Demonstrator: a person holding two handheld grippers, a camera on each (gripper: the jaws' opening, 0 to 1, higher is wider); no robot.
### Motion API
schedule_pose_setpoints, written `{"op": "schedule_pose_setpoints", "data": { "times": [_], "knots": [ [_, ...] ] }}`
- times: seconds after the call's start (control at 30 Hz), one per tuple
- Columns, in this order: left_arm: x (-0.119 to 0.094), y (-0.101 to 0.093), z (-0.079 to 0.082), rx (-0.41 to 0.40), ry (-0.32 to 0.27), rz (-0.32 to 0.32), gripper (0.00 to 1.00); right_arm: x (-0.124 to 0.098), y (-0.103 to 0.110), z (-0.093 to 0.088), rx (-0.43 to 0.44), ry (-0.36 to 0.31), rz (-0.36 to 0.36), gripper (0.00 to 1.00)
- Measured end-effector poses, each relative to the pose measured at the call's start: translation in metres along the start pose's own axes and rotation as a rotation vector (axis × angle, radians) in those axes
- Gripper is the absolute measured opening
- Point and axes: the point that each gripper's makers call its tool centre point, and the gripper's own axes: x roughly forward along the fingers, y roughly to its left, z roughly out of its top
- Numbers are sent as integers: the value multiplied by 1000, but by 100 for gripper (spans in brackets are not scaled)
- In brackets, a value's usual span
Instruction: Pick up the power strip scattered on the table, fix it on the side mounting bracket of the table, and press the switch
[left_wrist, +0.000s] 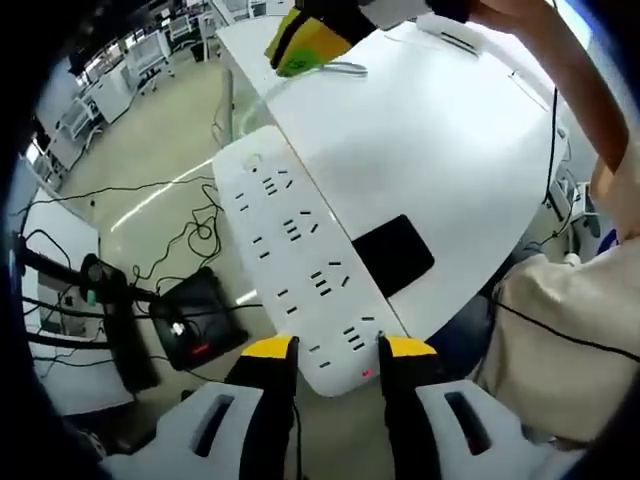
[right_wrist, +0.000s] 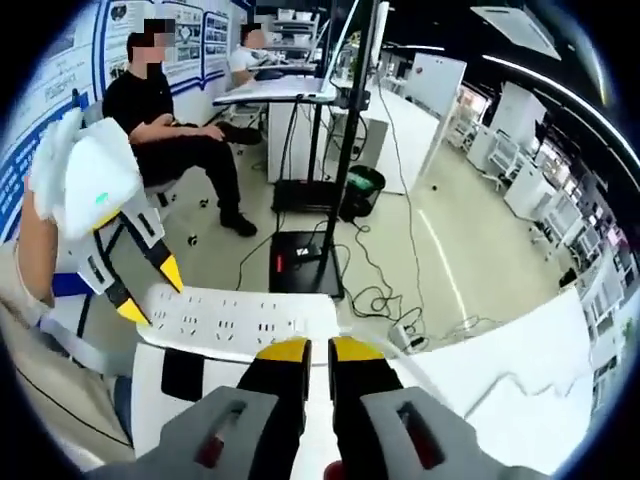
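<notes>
In the left gripper view the white power strip (left_wrist: 300, 265) runs from bottom centre toward the upper left along the desk (left_wrist: 430, 140) edge, its near end, with a red-lit switch, clamped between the left gripper (left_wrist: 335, 352) jaws. The right gripper (right_wrist: 318, 352), jaws nearly together and empty, hovers above the far end. The bracket underneath is hidden.

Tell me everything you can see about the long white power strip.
The long white plastic power strip has rows of dark socket slots and a red light near one end. It lies along the edge of the white table, beside a black square patch. The left gripper holds its lit end between yellow-tipped jaws.
</notes>
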Motion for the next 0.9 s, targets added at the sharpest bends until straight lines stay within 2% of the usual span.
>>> {"op": "schedule_pose_setpoints", "data": {
  "times": [0.3, 0.53, 0.67, 0.77, 0.87, 0.9],
  "knots": [
    [0, 0, 1, -10, 4, 4, 37, -43, 1, -8, 0, -77, -48, 8],
    [0, 1, 1, -13, -2, 5, 37, -63, -20, -8, 4, -120, -89, 11],
    [0, 1, 1, -15, -9, 8, 37, -87, -19, -23, -1, -161, -150, 15],
    [-1, 2, -1, -18, -47, 3, 37, -98, -25, -32, 2, -176, -180, 18],
    [-1, 1, -1, -10, -75, 5, 37, -113, -20, -44, 17, -198, -204, 19],
    [-1, 2, 0, -30, -91, 7, 37, -118, -20, -46, 24, -206, -212, 19]
  ]
}}
